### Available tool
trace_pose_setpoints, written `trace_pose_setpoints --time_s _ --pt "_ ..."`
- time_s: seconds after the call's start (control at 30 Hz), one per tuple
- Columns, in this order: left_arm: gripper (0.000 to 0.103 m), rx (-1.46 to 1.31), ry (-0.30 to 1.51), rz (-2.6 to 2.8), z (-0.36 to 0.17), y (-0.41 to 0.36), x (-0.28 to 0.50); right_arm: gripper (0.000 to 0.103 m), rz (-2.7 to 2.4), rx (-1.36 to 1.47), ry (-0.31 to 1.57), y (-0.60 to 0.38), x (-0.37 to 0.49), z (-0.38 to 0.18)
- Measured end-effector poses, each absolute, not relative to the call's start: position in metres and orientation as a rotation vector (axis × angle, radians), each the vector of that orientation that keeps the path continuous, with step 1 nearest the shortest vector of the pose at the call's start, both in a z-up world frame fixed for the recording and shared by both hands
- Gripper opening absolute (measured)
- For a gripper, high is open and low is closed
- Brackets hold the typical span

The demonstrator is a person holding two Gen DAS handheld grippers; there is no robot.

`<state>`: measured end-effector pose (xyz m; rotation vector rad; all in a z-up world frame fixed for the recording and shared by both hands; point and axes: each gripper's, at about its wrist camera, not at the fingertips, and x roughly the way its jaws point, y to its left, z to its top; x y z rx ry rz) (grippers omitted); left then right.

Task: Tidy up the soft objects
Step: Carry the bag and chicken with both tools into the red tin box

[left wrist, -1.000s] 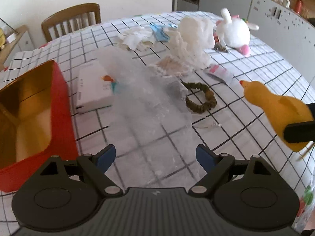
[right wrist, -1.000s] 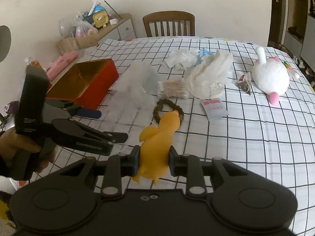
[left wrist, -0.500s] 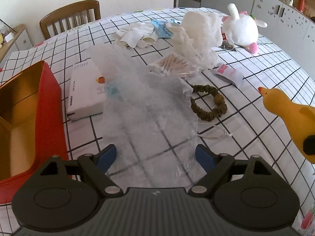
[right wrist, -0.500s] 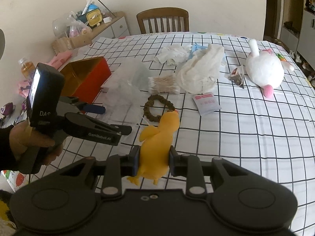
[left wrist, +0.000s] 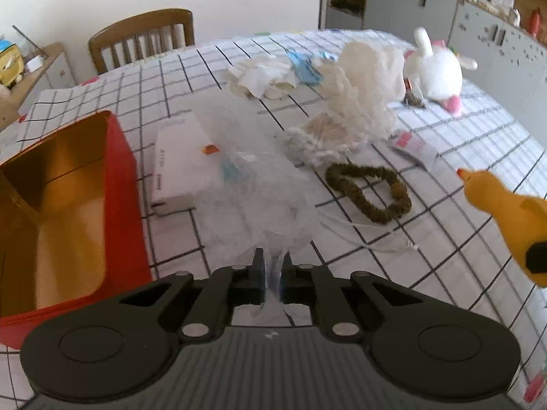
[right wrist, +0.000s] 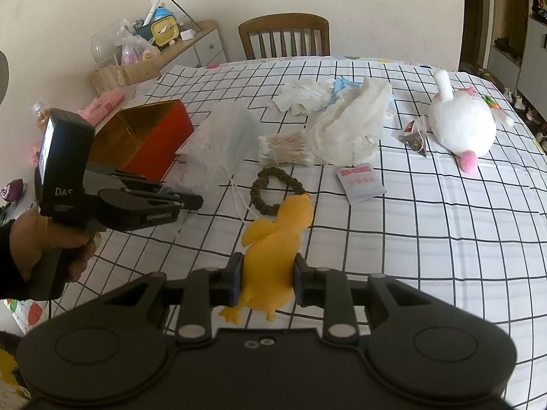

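My left gripper (left wrist: 272, 273) is shut on the near edge of a clear plastic bag (left wrist: 253, 184) that lies on the checked tablecloth. It also shows in the right wrist view (right wrist: 186, 201). My right gripper (right wrist: 267, 278) is shut on a yellow rubber duck (right wrist: 273, 249), held above the table; the duck shows at the right of the left wrist view (left wrist: 506, 212). A brown hair scrunchie (left wrist: 369, 188), a white plush bunny (right wrist: 461, 126) and a white mesh cloth (right wrist: 352, 126) lie beyond.
An open red tin (left wrist: 61, 205) stands at the left. A white box (left wrist: 184, 164) lies under the bag. Cotton swabs (right wrist: 283, 147), crumpled tissues (right wrist: 301, 97), a sachet (right wrist: 360, 179) and a tea bag (right wrist: 415, 136) are scattered around. A wooden chair (right wrist: 285, 37) stands behind the table.
My left gripper has closed from wide open onto the plastic bag's near edge and bunched it up. My right gripper still holds the duck, raised slightly.
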<state>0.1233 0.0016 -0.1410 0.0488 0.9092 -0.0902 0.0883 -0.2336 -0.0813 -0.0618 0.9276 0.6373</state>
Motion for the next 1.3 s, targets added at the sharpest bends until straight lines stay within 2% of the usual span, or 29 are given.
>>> trace_pose_setpoints --time_s 0.7,1.03,1.3 --pt "0.007 -0.065 0.810 -0.039 -0.052 0.057 0.089 0.027 0.816 -0.092 0.813 -0.157 0.102 -0.031" --pt "0.007 -0.057 0.807 0.043 -0.044 0.110 0.090 0.027 0.911 -0.132 0.758 -0.086 0.109 -0.014" --pt "0.007 -0.042 0.868 0.069 -0.059 0.148 0.104 0.027 0.941 -0.185 0.765 -0.029 0.117 -0.024"
